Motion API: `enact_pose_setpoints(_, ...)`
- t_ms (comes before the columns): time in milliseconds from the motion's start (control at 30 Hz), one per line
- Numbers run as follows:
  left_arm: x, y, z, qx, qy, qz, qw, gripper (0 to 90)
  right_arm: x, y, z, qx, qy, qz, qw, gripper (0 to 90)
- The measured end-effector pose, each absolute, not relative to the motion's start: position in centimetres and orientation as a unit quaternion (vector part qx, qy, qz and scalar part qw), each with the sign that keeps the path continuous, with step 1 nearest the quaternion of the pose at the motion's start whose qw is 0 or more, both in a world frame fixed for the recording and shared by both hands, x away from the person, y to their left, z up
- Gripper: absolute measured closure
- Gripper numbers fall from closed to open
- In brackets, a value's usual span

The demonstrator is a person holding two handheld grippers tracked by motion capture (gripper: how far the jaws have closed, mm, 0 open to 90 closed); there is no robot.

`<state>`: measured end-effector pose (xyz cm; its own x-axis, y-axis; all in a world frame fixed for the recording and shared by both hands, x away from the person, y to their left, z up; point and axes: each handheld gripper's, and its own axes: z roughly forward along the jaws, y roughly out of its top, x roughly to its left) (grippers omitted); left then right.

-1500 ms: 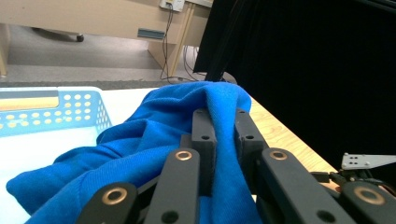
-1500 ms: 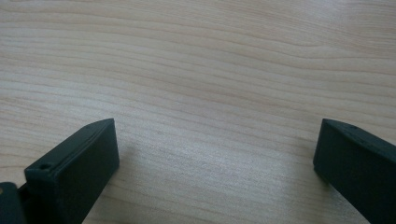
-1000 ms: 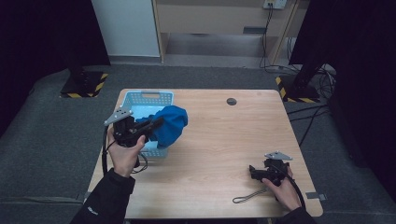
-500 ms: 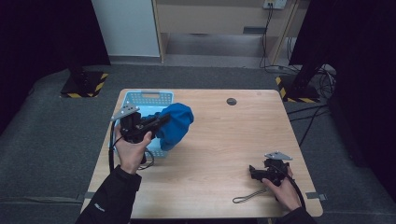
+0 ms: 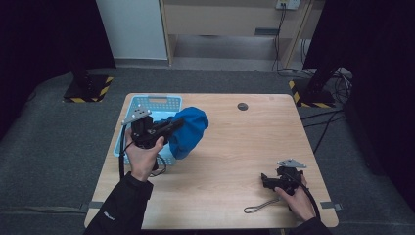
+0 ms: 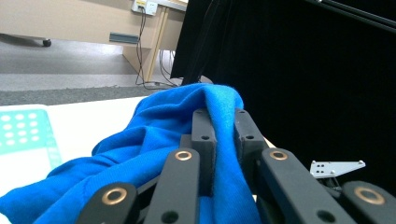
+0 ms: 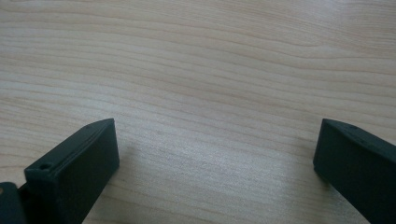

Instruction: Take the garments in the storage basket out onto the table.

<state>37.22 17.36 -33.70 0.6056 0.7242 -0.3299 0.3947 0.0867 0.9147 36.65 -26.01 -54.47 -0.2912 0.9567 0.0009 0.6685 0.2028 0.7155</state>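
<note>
Blue cloth [image 5: 188, 131] hangs above the table [image 5: 230, 147] near its left edge, beside the light blue basket [image 5: 155, 104] at the far left corner. Left gripper [image 5: 172, 126] is clamped on a fold of it. Right gripper [image 5: 266, 180] rests near the near right corner, jaws wide apart over bare wood.

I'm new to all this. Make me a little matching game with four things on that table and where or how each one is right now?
Things:
1. blue cloth
2. light blue basket
3. left gripper
4. right gripper

States:
a. jaws wide apart over bare wood
b. pinched and lifted, hanging beside the basket
c. standing at the table's far left corner
d. jaws clamped on a fold of fabric

Pairs: 1-b, 2-c, 3-d, 4-a
</note>
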Motion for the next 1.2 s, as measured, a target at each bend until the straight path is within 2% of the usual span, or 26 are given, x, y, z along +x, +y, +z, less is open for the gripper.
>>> enact_pose_setpoints(1200, 38.6, 12.5, -33.6, 0.689, 0.396, 0.109, 0.597, 81.0, 36.7, -26.0, -54.5, 0.549, 0.74, 0.312, 0.231, 0.4)
